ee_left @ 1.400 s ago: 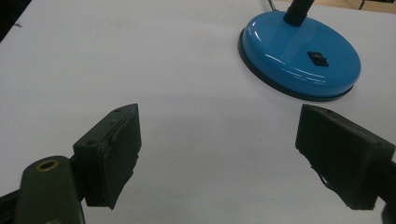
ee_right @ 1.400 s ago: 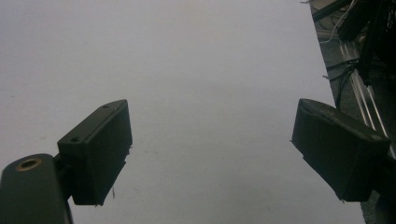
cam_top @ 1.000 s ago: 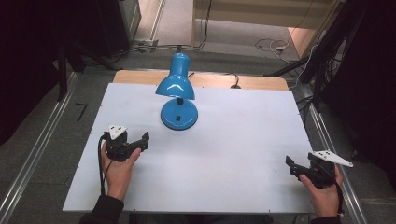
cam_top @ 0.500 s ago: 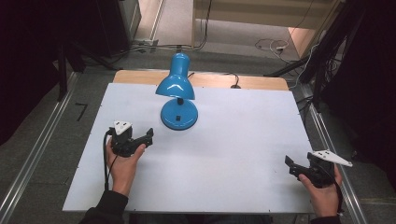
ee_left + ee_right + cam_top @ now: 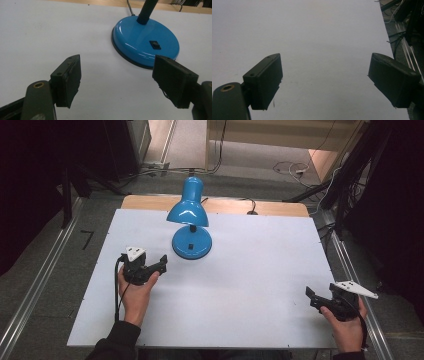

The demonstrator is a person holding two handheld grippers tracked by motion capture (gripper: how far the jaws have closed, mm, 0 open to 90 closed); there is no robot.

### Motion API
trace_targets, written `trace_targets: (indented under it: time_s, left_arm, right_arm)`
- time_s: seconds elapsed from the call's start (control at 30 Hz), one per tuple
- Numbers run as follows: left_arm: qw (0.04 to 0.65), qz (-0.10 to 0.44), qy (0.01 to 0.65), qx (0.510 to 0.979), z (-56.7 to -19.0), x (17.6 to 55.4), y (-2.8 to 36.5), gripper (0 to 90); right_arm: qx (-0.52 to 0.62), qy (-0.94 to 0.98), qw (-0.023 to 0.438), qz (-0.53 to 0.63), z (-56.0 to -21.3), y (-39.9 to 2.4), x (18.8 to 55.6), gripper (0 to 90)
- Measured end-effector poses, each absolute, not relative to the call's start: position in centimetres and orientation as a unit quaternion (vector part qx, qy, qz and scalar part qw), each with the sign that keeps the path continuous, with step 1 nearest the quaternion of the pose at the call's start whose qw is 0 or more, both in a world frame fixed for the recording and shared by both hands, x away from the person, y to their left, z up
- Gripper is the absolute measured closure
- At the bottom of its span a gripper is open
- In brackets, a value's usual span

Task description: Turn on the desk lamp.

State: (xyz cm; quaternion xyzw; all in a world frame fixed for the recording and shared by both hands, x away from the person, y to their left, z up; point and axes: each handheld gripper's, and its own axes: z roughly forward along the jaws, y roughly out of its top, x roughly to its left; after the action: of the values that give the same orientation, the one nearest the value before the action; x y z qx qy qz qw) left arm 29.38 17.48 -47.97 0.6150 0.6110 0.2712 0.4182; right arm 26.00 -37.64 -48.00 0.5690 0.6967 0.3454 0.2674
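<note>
2 grippers, nothing gripped yet. Our left gripper [image 5: 159, 264] has just been closing slightly, fingers wide and empty, near the lamp [image 5: 190, 227] base mid-table [image 5: 260, 270]. Our right gripper [image 5: 311, 296] waits open, well apart; the switch [image 5: 154, 44] looks untouched.

The left gripper [image 5: 161, 263] is hovering with jaws apart, just been closing slightly; the right gripper [image 5: 311, 296] is resting wide open.

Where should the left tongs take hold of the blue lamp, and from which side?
Probably the thin neck just above the base, approached level from the lamp's left, where the open left tongs already sit. The base is a wide, low dome and looks too broad for the jaws; the shade overhangs it, crowding a reach from above.
</note>
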Motion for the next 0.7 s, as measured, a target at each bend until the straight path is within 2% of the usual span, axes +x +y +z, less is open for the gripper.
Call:
trace_targets:
  time_s: [0.7]
  left_arm:
    - [0.431,0.268,0.591,0.627,-46.8,31.7,14.7,30.7]
  right_arm:
    - [0.567,0.698,0.264,0.348,-48.0,-37.6,26.1,10.9]
